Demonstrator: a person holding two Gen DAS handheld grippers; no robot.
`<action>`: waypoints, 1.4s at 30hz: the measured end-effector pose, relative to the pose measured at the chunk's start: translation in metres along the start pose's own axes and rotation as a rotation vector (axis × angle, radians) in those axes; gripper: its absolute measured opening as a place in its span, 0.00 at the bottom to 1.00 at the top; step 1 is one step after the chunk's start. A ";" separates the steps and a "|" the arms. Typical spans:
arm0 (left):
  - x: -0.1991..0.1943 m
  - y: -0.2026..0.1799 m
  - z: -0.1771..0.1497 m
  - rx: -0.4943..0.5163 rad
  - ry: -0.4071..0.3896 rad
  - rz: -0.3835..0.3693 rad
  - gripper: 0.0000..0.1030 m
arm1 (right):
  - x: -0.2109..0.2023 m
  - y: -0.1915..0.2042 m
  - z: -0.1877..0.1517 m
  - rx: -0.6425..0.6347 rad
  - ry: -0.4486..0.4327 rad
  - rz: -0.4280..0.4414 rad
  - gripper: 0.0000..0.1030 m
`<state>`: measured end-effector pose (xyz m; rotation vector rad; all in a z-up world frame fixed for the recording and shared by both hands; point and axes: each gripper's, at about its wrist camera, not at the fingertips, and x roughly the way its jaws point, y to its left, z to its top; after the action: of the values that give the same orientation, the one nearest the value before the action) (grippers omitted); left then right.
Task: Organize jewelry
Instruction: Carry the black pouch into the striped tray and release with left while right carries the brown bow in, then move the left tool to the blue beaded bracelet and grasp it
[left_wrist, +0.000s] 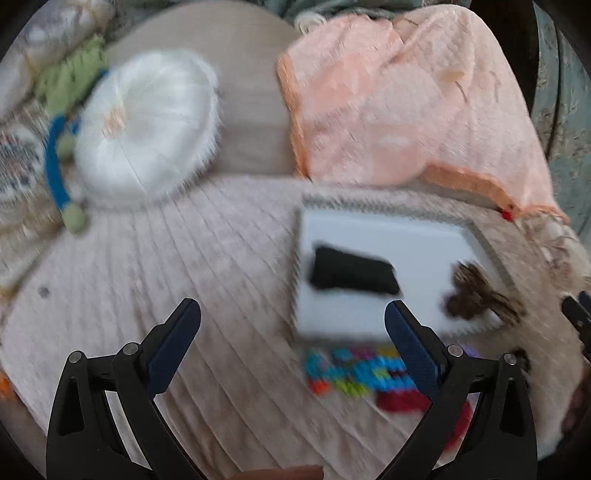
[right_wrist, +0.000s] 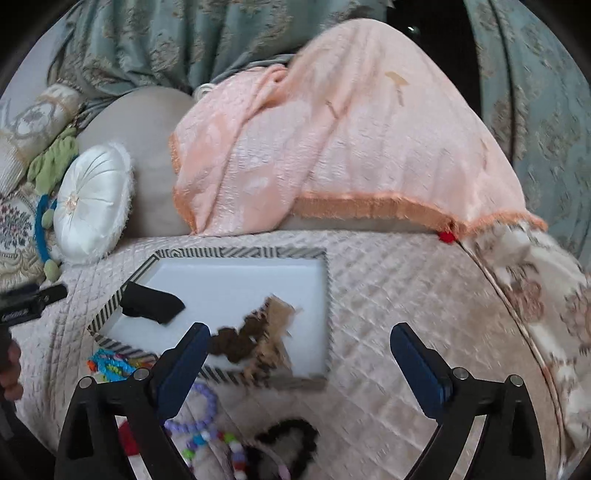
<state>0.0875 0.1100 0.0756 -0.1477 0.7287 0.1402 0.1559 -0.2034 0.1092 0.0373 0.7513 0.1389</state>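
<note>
A white tray (left_wrist: 388, 236) (right_wrist: 236, 280) with a striped rim lies on the pale quilted bed cover. On it rest a black fabric piece (left_wrist: 352, 273) (right_wrist: 151, 304) and a brown feathery ornament (left_wrist: 476, 295) (right_wrist: 258, 336). In front of the tray lie colourful bead strands (left_wrist: 354, 369) (right_wrist: 110, 363), a lilac bead bracelet (right_wrist: 203, 413) and a black fuzzy band (right_wrist: 291, 439). My left gripper (left_wrist: 291, 317) stands open and empty above the cover, left of the tray's near corner. My right gripper (right_wrist: 299, 339) is open and empty over the tray's near right corner.
A peach fringed blanket (left_wrist: 399, 96) (right_wrist: 332, 140) is heaped behind the tray. A round white cushion (left_wrist: 147, 125) (right_wrist: 92, 206) and a blue and green toy (left_wrist: 55, 166) lie at the left. Patterned teal curtains (right_wrist: 166, 40) hang behind. A hand (right_wrist: 9, 369) shows at the left edge.
</note>
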 end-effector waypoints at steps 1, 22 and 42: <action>0.000 -0.003 -0.008 0.009 0.025 -0.014 0.97 | -0.003 -0.009 -0.005 0.028 0.007 -0.028 0.93; 0.028 -0.017 -0.056 -0.039 0.249 -0.038 0.99 | -0.007 0.005 -0.070 -0.028 0.254 0.259 0.40; 0.029 -0.053 -0.046 0.018 0.192 -0.251 0.74 | -0.010 0.018 -0.064 -0.050 0.228 0.287 0.40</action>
<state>0.0880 0.0516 0.0270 -0.2361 0.8952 -0.1216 0.1027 -0.1876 0.0707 0.0830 0.9680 0.4410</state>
